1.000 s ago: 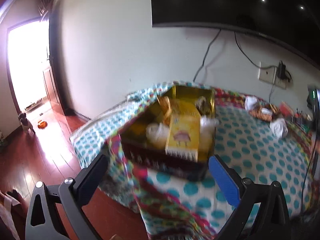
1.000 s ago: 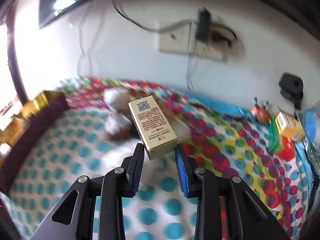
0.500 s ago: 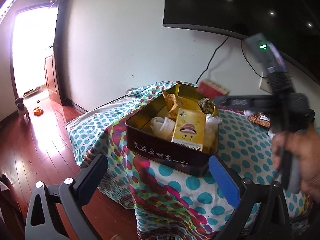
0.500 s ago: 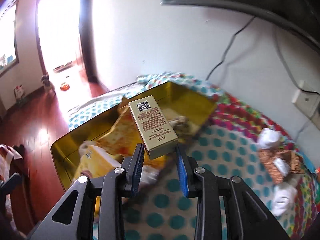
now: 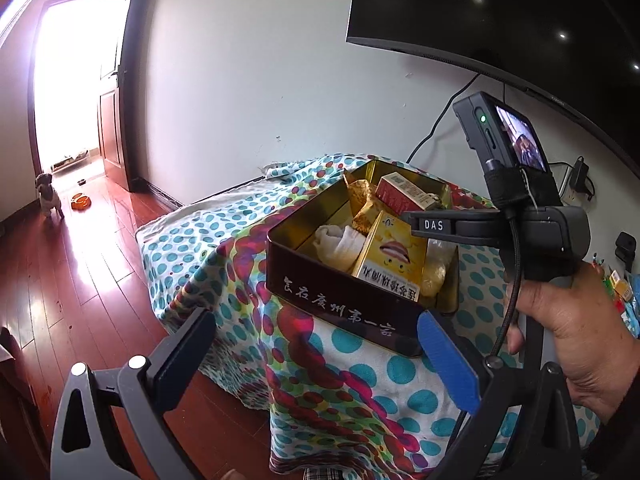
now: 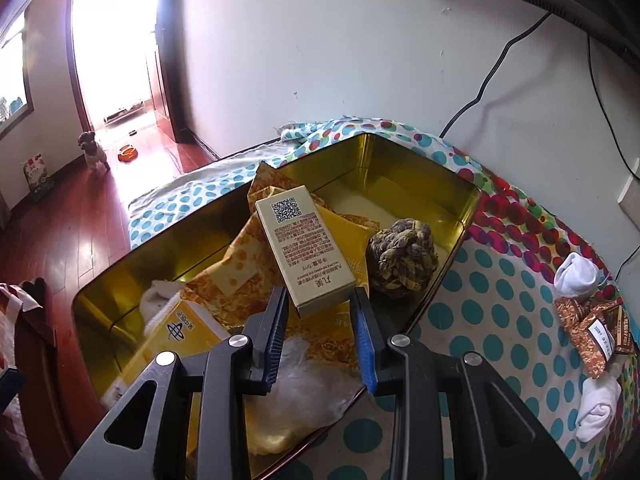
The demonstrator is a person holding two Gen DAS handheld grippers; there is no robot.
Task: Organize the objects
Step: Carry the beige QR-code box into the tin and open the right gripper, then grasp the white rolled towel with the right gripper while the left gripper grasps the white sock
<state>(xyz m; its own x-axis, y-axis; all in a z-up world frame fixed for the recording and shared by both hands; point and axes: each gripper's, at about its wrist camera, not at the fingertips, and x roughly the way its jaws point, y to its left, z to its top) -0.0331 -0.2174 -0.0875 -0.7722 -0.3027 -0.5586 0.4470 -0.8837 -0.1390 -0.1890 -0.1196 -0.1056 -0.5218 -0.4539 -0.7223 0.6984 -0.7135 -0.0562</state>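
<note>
A dark tin (image 5: 340, 300) with a gold inside (image 6: 420, 168) stands at the corner of the spotted tablecloth (image 5: 360, 376). In it lie a yellow box with lips (image 5: 394, 256), a rolled white sock (image 5: 340, 240), a gold foil packet (image 5: 362, 200) and a braided ball (image 6: 402, 258). My right gripper (image 6: 320, 300) is shut on a slim gold box with a QR code (image 6: 304, 248), held tilted over the tin's middle. The same box (image 5: 404, 194) shows its red side in the left wrist view. My left gripper (image 5: 320, 360) is open, low in front of the tin, with nothing between its fingers.
A hand (image 5: 568, 320) holds the right gripper's handle. Two white socks (image 6: 576, 276) (image 6: 598, 404) and brown packets (image 6: 592, 324) lie on the cloth to the right. The table edge drops to a wooden floor (image 5: 80, 280), where a small dog (image 6: 94, 152) stands. A TV (image 5: 500, 12) hangs above.
My right gripper carried the gold box left from over the spotted cloth to above the tin and came into the left wrist view. The left gripper shifted only a little toward the tin.
</note>
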